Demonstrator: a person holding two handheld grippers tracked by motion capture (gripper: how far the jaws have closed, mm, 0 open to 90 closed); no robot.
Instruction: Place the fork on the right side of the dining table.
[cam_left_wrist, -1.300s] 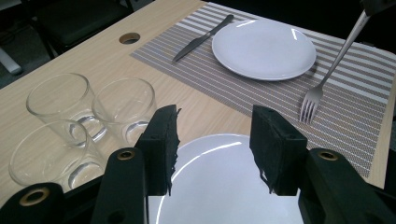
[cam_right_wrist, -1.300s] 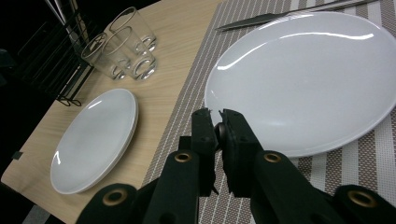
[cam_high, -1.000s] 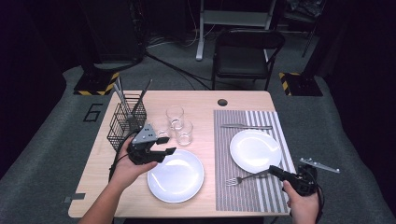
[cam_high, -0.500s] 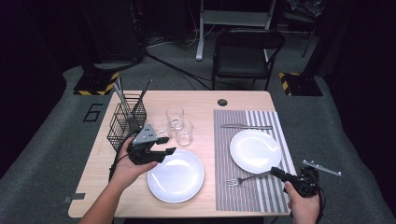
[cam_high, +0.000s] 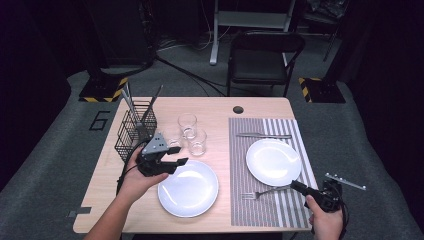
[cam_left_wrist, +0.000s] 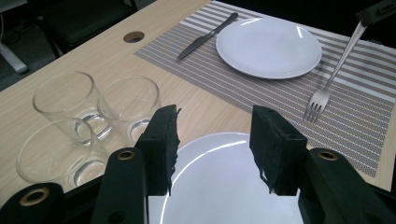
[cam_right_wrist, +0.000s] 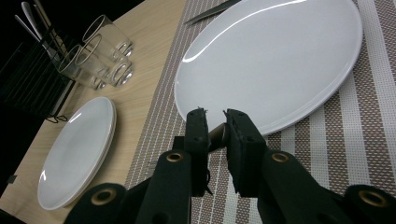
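- Dark floor is surrounding a pale wooden table (cam_high: 215, 107), with a black chair (cam_high: 262, 57) standing at its far side.
- Near the right edge, a striped placemat (cam_high: 240, 210) is carrying a white plate (cam_high: 273, 161), a knife (cam_high: 263, 135) lying far of it.
- My right gripper (cam_high: 300, 189) is pinching the fork (cam_high: 260, 193) by its handle, jaws closed on it, tines pointing left and resting on the placemat near the plate.
- My left gripper (cam_high: 181, 161) is hovering with jaws spread wide and empty over the far-left rim of a second plate (cam_high: 189, 189).
- Three glasses (cam_high: 188, 125) are clustering far of that plate, beside a wire basket (cam_high: 134, 131).
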